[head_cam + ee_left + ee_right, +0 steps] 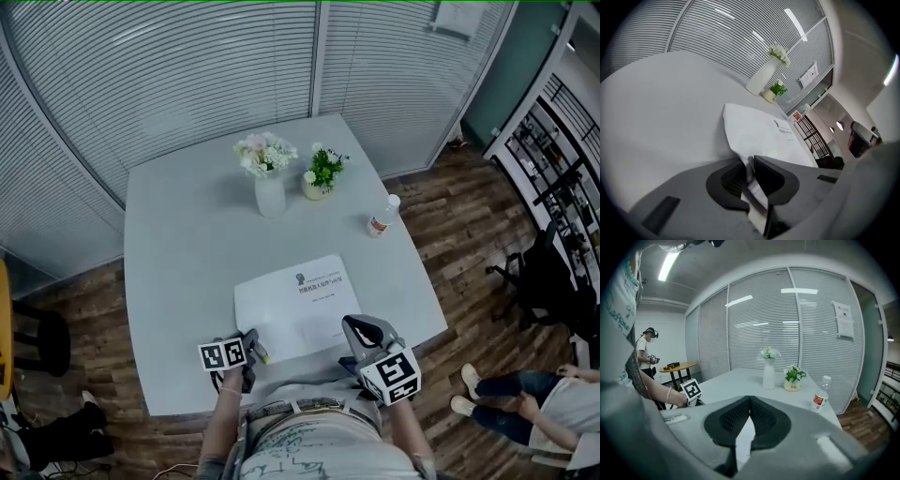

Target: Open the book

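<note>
Left gripper view: left gripper [749, 165] seemingly pinches book [759, 129].

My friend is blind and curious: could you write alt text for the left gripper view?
The left gripper pinches the near corner of a white book lying on a grey table. Beyond it stand a white vase of flowers and a potted plant.

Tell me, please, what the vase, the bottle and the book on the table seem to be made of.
The vase looks like matte white ceramic, possibly frosted glass: smooth, opaque. The bottle seems clear plastic: see-through body, printed label, white cap. The book is thin matte white paper: its near corner bends.
</note>
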`<state>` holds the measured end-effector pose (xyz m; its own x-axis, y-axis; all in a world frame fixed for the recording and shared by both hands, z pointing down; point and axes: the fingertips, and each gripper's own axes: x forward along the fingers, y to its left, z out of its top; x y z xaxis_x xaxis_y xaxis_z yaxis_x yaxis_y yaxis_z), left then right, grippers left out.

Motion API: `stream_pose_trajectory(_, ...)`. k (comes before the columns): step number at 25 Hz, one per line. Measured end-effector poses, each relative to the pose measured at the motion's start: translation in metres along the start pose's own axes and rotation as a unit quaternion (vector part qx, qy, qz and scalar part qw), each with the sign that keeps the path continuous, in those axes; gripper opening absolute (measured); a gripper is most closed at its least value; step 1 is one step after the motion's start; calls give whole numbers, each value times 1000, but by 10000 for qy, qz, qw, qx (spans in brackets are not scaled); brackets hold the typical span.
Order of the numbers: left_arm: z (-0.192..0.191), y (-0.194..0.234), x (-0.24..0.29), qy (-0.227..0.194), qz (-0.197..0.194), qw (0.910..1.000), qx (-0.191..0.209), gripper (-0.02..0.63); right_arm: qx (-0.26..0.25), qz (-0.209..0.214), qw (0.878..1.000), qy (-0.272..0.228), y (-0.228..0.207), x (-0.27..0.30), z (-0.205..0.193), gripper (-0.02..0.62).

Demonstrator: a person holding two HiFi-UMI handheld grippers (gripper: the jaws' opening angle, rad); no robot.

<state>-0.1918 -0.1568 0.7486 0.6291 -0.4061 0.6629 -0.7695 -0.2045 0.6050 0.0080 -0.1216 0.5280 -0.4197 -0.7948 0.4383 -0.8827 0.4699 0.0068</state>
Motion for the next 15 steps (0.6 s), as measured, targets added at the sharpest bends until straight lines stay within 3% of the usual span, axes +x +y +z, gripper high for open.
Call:
stream_pose_trajectory(7, -2, 1, 4, 81, 198, 9998, 32, 48, -19, 38, 10000, -22, 0, 1, 0, 2)
stream_pose_trajectory(11, -1, -1, 2, -40, 266, 9996, 104, 52, -23, 45, 10000, -13, 1, -1, -1, 2)
stream_pose_trajectory(15, 2, 1, -2, -242, 288, 9993, -79, 69, -28, 53, 10000, -15, 0, -2, 0, 2)
